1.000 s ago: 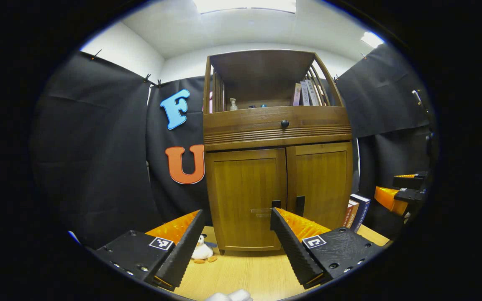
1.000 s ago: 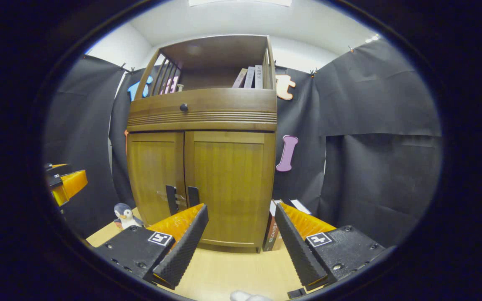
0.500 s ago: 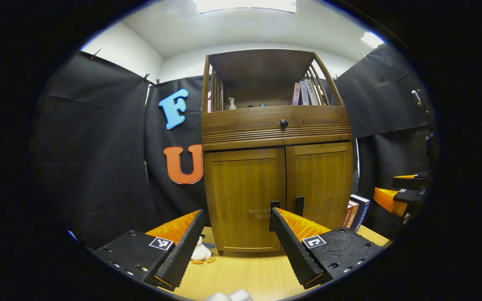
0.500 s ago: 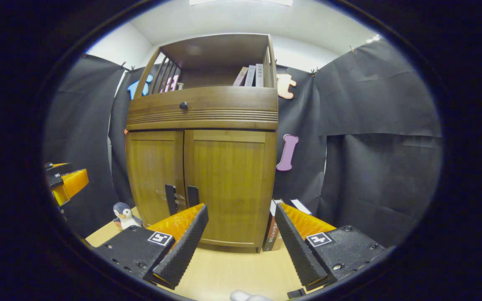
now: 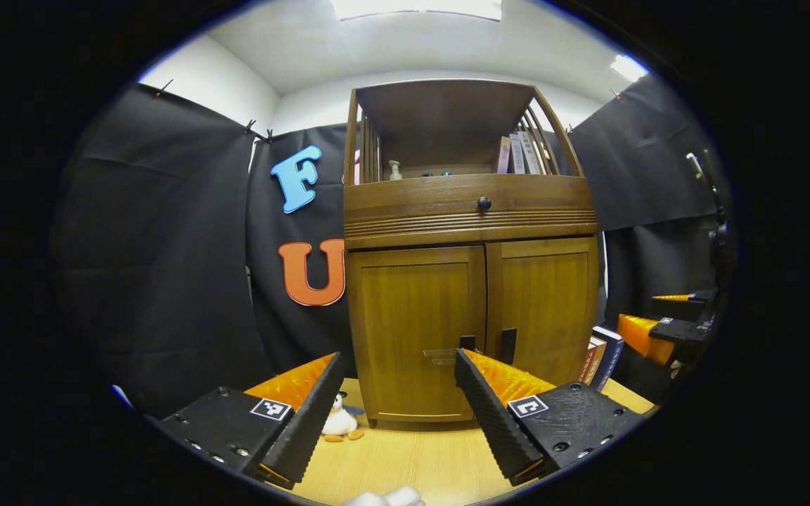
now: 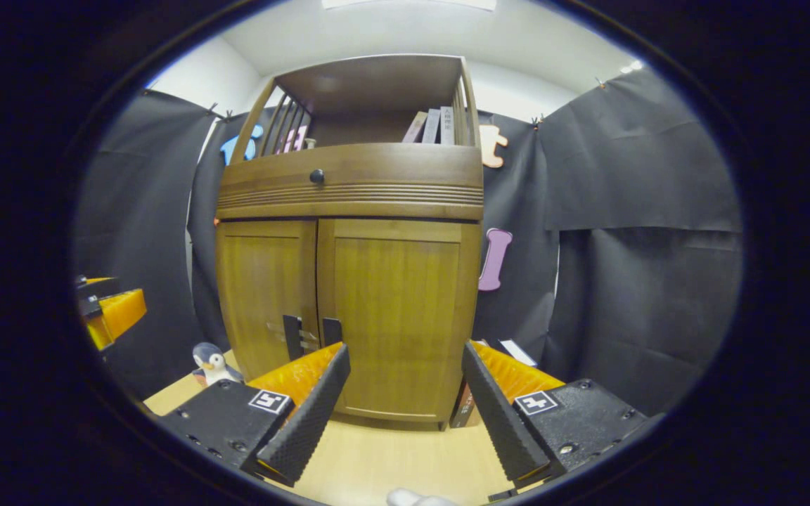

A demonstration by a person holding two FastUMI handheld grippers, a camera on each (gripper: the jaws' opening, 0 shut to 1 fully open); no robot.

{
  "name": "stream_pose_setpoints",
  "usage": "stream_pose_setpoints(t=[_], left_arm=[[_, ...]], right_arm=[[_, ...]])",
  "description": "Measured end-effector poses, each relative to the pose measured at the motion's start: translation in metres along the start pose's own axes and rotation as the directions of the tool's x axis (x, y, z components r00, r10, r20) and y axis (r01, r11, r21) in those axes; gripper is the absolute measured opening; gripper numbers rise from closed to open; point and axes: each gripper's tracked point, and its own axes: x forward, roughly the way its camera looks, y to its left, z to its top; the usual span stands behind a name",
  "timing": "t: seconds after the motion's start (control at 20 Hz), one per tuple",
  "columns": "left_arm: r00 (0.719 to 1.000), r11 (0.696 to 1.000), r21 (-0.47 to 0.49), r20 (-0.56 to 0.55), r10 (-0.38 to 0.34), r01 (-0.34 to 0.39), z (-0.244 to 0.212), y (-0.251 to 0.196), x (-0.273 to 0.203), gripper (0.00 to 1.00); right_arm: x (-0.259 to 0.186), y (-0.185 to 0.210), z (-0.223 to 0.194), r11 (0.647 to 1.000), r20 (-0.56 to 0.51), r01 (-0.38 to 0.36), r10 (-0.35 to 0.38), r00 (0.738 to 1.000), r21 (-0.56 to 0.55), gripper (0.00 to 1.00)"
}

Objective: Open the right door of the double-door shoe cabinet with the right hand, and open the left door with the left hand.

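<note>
Both grippers (image 5: 399,393) (image 6: 405,393) agape, ridged black-and-orange fingers before closed, flat-panelled wooden shoe cabinet (image 5: 472,309)

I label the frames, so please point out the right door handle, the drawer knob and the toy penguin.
right door handle (image 6: 332,331), right gripper view, middle of the dark bar.
drawer knob (image 6: 316,176), right gripper view, its round face.
toy penguin (image 6: 212,365), right gripper view, its body.

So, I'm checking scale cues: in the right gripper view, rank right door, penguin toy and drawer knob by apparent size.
1. Right door
2. Penguin toy
3. Drawer knob
The gaps are plain; none look alike.
</note>
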Motion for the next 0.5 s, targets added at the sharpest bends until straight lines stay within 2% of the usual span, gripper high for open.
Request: stream_pose_setpoints(t=[0.15, 0.5], left_arm=[[1.000, 1.000, -0.003, 0.000, 0.002, -0.002, 0.000, 0.003, -0.004, 0.96], [0.998, 0.999, 0.021, -0.027, 0.048, -0.047, -0.008, 0.023, -0.023, 0.96]], right_arm=[[0.027, 0.014, -0.004, 1.000, -0.003, -0.010, 0.010, 1.000, -0.021, 1.00], [0.113, 0.078, -0.037, 0.997, -0.043, -0.074, 0.072, 0.996, -0.036, 1.00]])
